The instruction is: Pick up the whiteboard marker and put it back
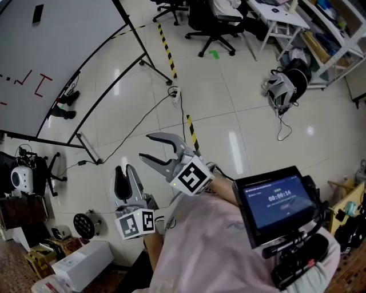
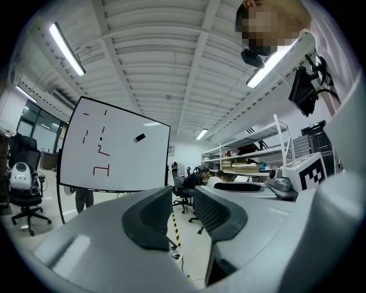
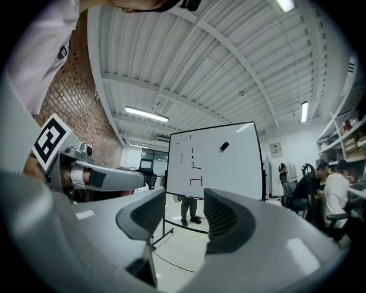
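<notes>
Seen steeply from above: two hand-held grippers level over pale glossy floor tiles (image 1: 240, 114), with the wearer's pale pink top (image 1: 211, 246) filling the lower frame.

Left gripper (image 1: 124, 170): ribbed dark pads all but together, only a slit of floor between them and nothing in it. Right gripper (image 1: 144, 146): jaws a little apart, likewise pinching nothing (in its own view, only the board's stand and a pair of legs in the gap).

Well ahead, a large white whiteboard on a black tubular stand (image 1: 63, 51), cropped at the left and top edges in the head view and marked with short red strokes (image 1: 43, 84). High on the board, a small black oblong piece (image 1: 38, 13) lying flat against the surface. Too small to tell whether it is the whiteboard marker. Behind the board, a standing person (image 3: 189, 209), hidden but for legs and shoes.

Between grippers and board, a broad run of open tile, crossed by a thin black cable (image 1: 137, 123) and a strip of yellow-and-black floor tape (image 1: 167, 50).

Crowded margins: black office chairs (image 1: 214, 28) cut off at the top, white shelving (image 1: 331, 34) at upper right, a white cardboard box (image 1: 80, 260) among hard-to-read clutter at lower left.
</notes>
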### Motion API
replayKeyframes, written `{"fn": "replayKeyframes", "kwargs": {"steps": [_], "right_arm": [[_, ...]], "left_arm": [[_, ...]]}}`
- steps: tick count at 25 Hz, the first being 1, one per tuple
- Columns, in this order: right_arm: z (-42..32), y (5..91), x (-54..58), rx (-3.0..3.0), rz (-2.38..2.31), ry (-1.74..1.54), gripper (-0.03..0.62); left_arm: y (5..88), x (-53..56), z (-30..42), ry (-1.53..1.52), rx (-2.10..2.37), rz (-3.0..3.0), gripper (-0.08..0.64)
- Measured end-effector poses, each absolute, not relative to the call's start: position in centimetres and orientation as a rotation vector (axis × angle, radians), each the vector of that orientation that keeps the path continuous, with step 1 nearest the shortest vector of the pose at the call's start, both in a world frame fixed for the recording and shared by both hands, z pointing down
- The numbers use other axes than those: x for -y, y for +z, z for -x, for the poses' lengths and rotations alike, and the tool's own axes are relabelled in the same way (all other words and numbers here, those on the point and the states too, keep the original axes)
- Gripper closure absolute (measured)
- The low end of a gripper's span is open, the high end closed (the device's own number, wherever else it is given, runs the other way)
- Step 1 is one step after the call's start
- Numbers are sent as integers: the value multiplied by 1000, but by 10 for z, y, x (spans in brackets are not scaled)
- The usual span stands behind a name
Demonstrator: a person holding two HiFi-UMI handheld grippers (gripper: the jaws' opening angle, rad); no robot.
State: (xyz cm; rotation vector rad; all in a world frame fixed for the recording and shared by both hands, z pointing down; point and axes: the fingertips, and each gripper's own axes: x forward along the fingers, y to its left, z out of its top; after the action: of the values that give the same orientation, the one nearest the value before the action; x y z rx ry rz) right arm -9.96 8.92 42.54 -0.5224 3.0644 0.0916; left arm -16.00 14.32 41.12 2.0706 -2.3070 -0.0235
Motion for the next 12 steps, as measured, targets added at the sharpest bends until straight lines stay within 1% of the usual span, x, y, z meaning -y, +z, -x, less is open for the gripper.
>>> {"fn": "replayKeyframes", "kwargs": {"steps": [12], "right_arm": [[100,430,-91,-3066,507,76,390]], "left_arm": [[410,-141,145,0,2280,-2150,436]]}}
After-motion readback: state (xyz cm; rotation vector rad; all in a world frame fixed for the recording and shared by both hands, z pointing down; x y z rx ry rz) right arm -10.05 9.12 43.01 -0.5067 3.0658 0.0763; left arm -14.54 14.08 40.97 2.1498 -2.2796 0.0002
